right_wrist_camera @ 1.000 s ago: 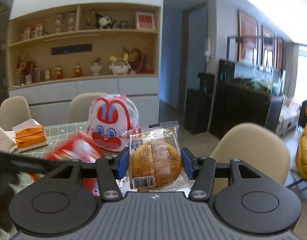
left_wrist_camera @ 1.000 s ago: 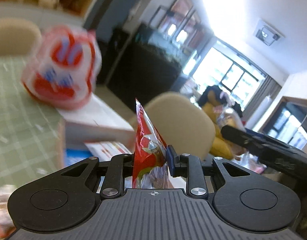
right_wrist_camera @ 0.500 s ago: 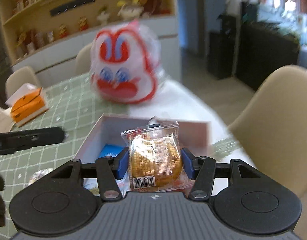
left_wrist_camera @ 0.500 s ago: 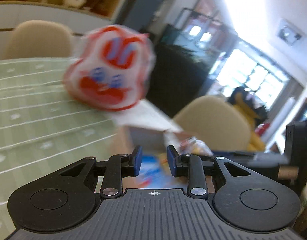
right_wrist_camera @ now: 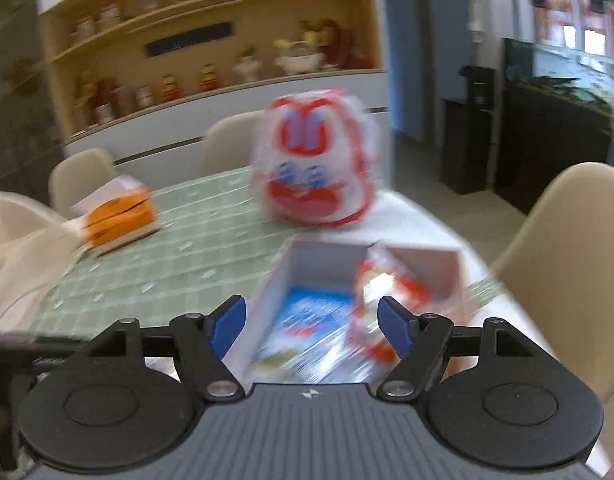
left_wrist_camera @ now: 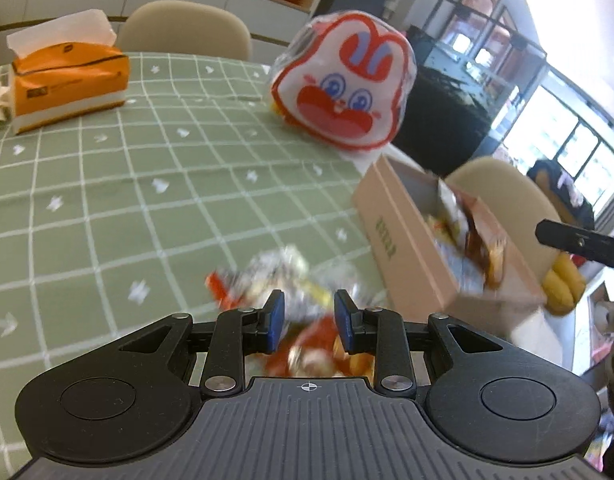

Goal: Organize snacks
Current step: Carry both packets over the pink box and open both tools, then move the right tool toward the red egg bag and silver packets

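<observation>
In the left wrist view my left gripper [left_wrist_camera: 309, 320] hangs low over a blurred heap of loose snack packets [left_wrist_camera: 283, 276] on the green checked tablecloth [left_wrist_camera: 107, 200]. Its blue pads stand a little apart with nothing gripped. To its right is a tan cardboard box [left_wrist_camera: 391, 240] with snacks [left_wrist_camera: 467, 236] inside. In the right wrist view my right gripper [right_wrist_camera: 311, 322] hovers over that box [right_wrist_camera: 327, 256]; its jaws are opening and nothing is between the pads. Below lie a blue packet [right_wrist_camera: 311, 320] and a red packet [right_wrist_camera: 379, 288]. One of the right gripper's fingers [left_wrist_camera: 579, 238] shows past the box.
A big rabbit-faced snack bag [left_wrist_camera: 343, 84] stands behind the box near the table's far edge. An orange tissue box [left_wrist_camera: 67, 76] sits at the far left. Beige chairs [right_wrist_camera: 579, 248] surround the table, and a shelf unit stands behind.
My left gripper let go of the red packet, then swung left and down to the loose heap. My right gripper came down over the box and opened; the bun packet has left its jaws.
</observation>
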`<move>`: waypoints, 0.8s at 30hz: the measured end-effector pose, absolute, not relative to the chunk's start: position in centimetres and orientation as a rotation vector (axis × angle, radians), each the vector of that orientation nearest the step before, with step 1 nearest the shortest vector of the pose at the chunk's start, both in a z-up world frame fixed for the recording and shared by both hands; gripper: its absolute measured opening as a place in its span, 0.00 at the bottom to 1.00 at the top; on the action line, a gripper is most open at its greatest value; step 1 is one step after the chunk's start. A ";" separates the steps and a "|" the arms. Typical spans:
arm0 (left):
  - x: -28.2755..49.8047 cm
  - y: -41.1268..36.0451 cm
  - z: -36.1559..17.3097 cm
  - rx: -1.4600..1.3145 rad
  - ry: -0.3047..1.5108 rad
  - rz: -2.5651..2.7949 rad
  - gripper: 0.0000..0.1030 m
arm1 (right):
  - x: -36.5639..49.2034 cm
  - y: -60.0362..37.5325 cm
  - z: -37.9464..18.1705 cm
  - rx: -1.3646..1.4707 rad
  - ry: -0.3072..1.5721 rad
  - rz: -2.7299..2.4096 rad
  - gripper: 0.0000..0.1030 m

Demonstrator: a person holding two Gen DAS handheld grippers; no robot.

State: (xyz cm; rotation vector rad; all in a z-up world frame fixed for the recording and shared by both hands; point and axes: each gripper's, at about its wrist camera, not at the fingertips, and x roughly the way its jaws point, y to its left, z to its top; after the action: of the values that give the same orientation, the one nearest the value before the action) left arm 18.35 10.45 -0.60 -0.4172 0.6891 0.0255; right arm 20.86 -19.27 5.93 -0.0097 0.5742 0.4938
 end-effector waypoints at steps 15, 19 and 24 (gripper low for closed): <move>12.1 14.2 -1.7 -0.477 0.632 0.115 0.31 | 15.5 -6.2 -1.7 -0.176 0.675 0.615 0.71; 11.1 15.6 -1.4 -0.513 0.600 0.110 0.31 | 16.8 -4.2 -2.7 -0.243 0.695 0.554 0.71; 10.8 16.8 -1.5 -0.550 0.606 0.103 0.30 | 16.5 -3.2 -3.7 -0.262 0.657 0.509 0.72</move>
State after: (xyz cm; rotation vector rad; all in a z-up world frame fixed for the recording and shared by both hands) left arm 10.82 16.84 -1.48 -0.5500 0.6064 0.1029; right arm 16.51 -3.24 -3.66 -0.2616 0.6571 0.5089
